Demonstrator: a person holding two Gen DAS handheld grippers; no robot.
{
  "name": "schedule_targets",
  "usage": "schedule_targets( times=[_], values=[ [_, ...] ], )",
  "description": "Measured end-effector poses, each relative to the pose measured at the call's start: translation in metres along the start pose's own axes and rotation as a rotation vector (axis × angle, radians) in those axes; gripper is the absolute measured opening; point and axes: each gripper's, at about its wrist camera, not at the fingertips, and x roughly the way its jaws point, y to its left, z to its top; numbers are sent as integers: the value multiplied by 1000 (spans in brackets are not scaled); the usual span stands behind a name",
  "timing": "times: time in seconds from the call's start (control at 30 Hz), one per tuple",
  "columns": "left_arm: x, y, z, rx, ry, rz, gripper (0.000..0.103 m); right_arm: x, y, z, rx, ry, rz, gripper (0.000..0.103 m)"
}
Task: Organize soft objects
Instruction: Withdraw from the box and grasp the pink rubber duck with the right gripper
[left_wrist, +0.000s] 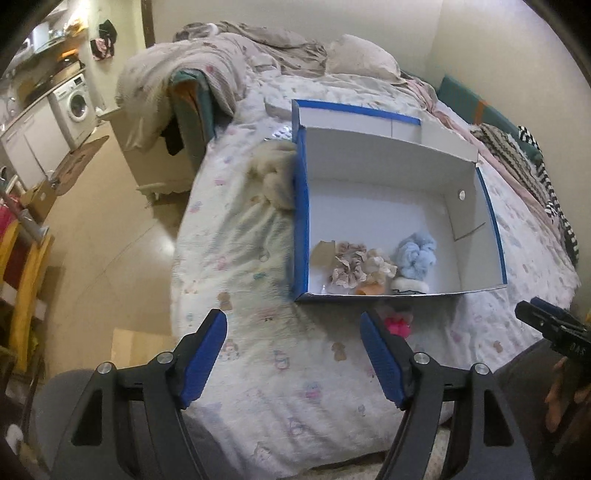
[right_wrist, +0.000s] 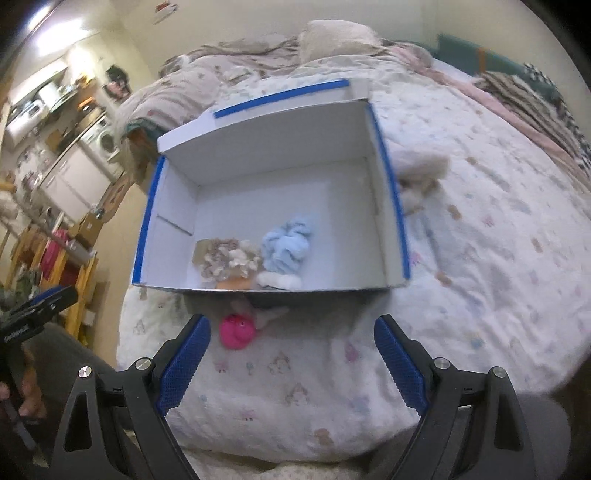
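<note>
Printed bedding covers the bed (right_wrist: 461, 258) that carries everything. Nearest, the right hand-held gripper (right_wrist: 291, 354) hovers low over the quilt with jaws spread wide and nothing between them; the left hand-held gripper (left_wrist: 293, 354) is likewise wide and empty. Just beyond the right one, at about 11 o'clock from it, a pink soft toy (right_wrist: 237, 331) lies on the bed against the near wall of the blue-edged box (right_wrist: 400, 229), outside it. Inside, along the near wall, sit beige scrunchies (right_wrist: 227, 256) and a light-blue scrunchie (right_wrist: 286, 245). A cream fluffy item (left_wrist: 273, 173) lies beside the box's far side wall. Judged step: collecting leftovers; next, the right gripper should drop onto the pink toy, close gently, and lift it over the wall.
</note>
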Motion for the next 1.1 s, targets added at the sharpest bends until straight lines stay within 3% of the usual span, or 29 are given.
schedule_targets(
  times=[0.27, 0.4, 0.57, 0.7, 0.8, 0.97, 1.1],
  values=[
    [17, -10, -10, 30, -12, -3, 75, 1, 1, -4, 7, -3, 3, 96],
    [42, -18, -17, 69, 30, 5, 75, 7, 2, -3, 8, -1, -2, 96],
    [59, -28, -13, 124, 38, -3, 75, 32, 1, -2, 52, 82, 25, 96],
    [75, -23, -10, 84, 27, -18, 75, 65, 12, -6, 31, 150, 49, 96],
    [87, -14, -18, 15, 74, -44, 75, 88, 15, -7, 76, 193, 65, 96],
    [85, -11, -18, 25, 59, -26, 75, 122, 30, -7, 108, 244, 87, 95],
    [91, 2, -16, -49, 85, -35, 75, 152, 42, -11, 136, 300, 87, 88]
  ],
)
